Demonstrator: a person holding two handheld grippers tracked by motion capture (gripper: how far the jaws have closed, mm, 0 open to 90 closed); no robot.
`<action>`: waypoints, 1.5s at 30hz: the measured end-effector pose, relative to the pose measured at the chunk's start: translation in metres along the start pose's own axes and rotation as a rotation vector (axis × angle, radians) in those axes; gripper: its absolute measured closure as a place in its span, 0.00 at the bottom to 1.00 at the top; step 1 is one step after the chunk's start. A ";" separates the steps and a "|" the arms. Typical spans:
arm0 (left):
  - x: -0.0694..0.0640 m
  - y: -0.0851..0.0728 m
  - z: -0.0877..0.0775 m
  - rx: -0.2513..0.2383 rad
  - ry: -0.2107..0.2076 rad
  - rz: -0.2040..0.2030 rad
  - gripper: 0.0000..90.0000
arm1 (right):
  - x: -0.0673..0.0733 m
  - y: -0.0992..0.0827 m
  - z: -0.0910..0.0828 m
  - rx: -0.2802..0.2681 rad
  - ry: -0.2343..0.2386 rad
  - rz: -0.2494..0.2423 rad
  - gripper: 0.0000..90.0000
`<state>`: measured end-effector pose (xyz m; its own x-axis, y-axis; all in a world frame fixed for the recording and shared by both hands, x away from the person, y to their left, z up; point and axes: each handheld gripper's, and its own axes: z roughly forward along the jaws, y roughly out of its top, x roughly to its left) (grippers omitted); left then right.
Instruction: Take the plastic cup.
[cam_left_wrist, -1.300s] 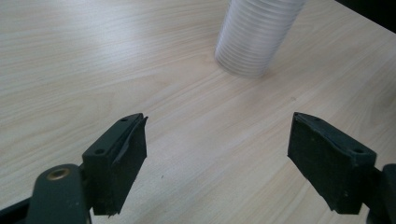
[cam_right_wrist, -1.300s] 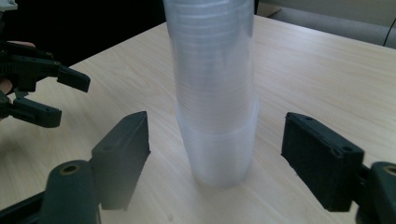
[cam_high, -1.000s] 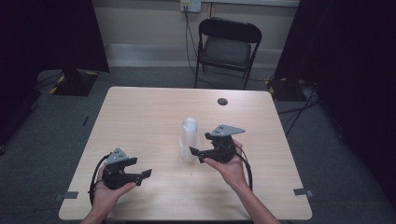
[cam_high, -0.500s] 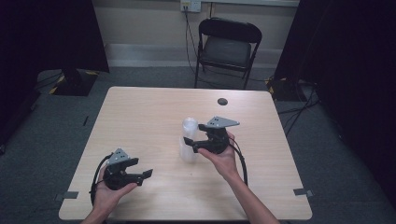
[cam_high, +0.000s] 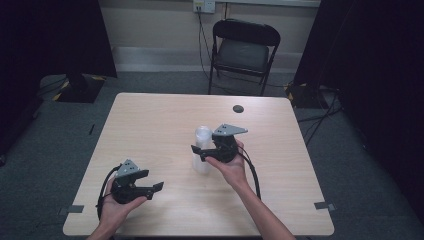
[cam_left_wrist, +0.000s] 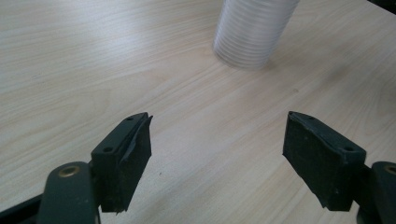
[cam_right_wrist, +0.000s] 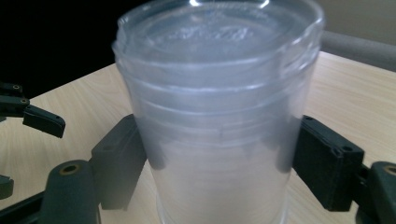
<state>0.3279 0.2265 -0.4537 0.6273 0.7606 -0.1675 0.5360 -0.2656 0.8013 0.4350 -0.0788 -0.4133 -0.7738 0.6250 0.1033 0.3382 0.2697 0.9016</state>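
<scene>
Translucent ribbed plastic cup stack (cam_right_wrist: 219, 116): upright on pale wooden table (cam_high: 150, 125), now between right gripper (cam_high: 202, 150) fingers, which have just been closing and press its sides. Left gripper (cam_left_wrist: 217, 158) fingers wide, empty, well short of stack. Lift feasible.

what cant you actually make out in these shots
- Stack of clear ribbed plastic cups: its base is cut off by the bottom edge of the right gripper view; its top is cut off by the top edge of the left gripper view.
- Small dark round object on the light wooden table: too small in the high view to identify.
- Right gripper: the translucent cups blur where the pads meet them.
</scene>
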 end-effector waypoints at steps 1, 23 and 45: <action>0.000 0.000 0.000 0.003 0.001 0.002 0.26 | 0.000 -0.001 0.001 0.003 0.001 0.001 0.25; 0.001 0.000 0.000 0.008 0.011 -0.007 0.27 | 0.002 -0.010 0.011 0.034 -0.040 0.018 0.29; 0.002 0.000 0.000 0.016 0.013 -0.009 0.27 | 0.003 0.001 0.004 -0.006 -0.049 0.003 0.32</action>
<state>0.3291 0.2279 -0.4545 0.6149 0.7705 -0.1677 0.5511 -0.2678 0.7903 0.4352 -0.0737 -0.4138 -0.7454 0.6611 0.0853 0.3373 0.2637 0.9037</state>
